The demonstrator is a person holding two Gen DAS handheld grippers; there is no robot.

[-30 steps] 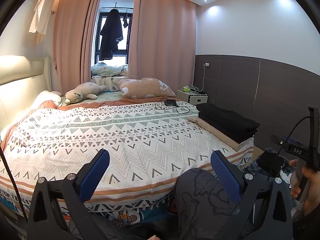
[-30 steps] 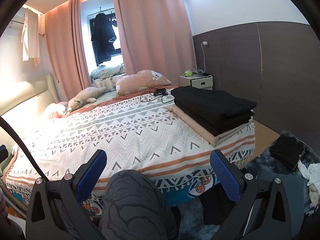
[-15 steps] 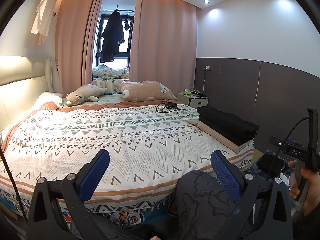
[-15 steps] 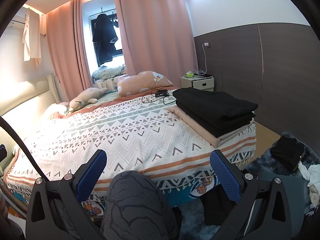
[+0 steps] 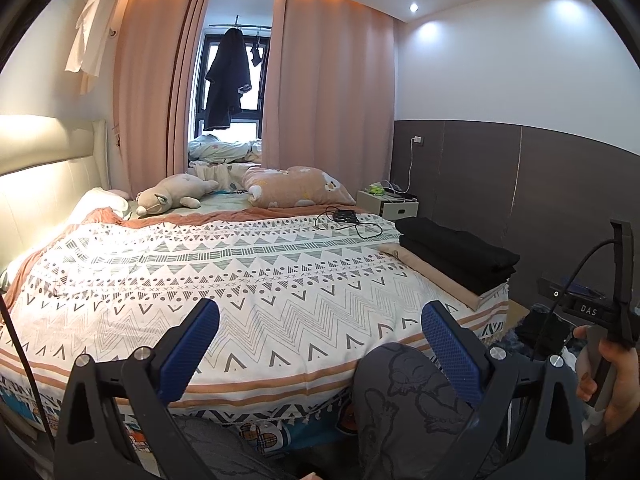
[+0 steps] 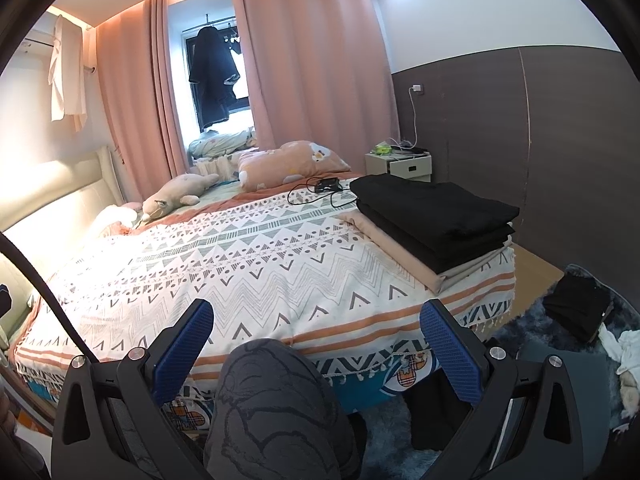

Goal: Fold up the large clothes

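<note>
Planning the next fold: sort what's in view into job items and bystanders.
Job:
- folded black clothes
- folded beige garment beneath them
- dark clothing on the floor
- left tool, right tool, both open, empty

Bystanders:
- plush toy
- pink pillow
- charger cable
- nightstand

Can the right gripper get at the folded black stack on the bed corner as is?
Probably yes. The right gripper is open and empty, and the black stack lies exposed on top of a beige piece, with only bare bedspread between. It still needs a forward reach past the knee.
</note>
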